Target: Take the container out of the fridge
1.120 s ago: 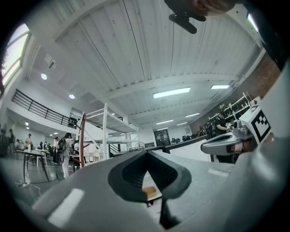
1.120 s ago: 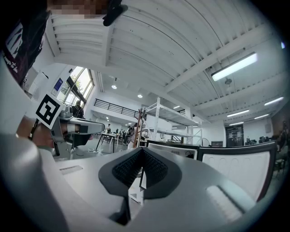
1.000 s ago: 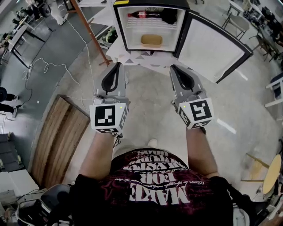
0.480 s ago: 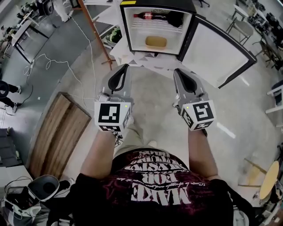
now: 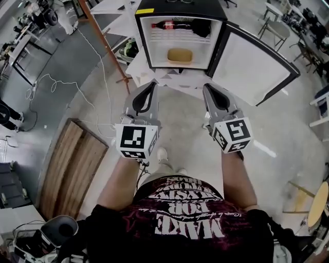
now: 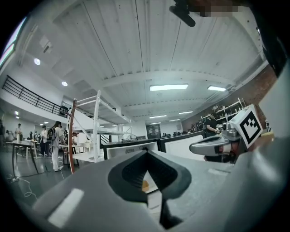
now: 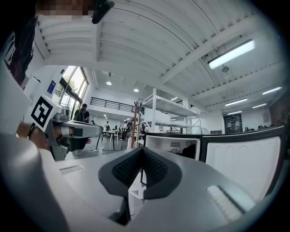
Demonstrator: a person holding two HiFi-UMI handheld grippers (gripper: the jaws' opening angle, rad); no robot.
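Our left gripper (image 5: 152, 83) and right gripper (image 5: 207, 87) face the fridge (image 5: 180, 11); both pressed together, empty. We should spread them around the container (image 5: 180, 55).

White block lettering upside down on the person's dark T-shirt (image 5: 181, 218), only "MAKE" legible, square black-and-white code markers on the cubes of the left gripper (image 5: 152, 83) and right gripper (image 5: 207, 87).
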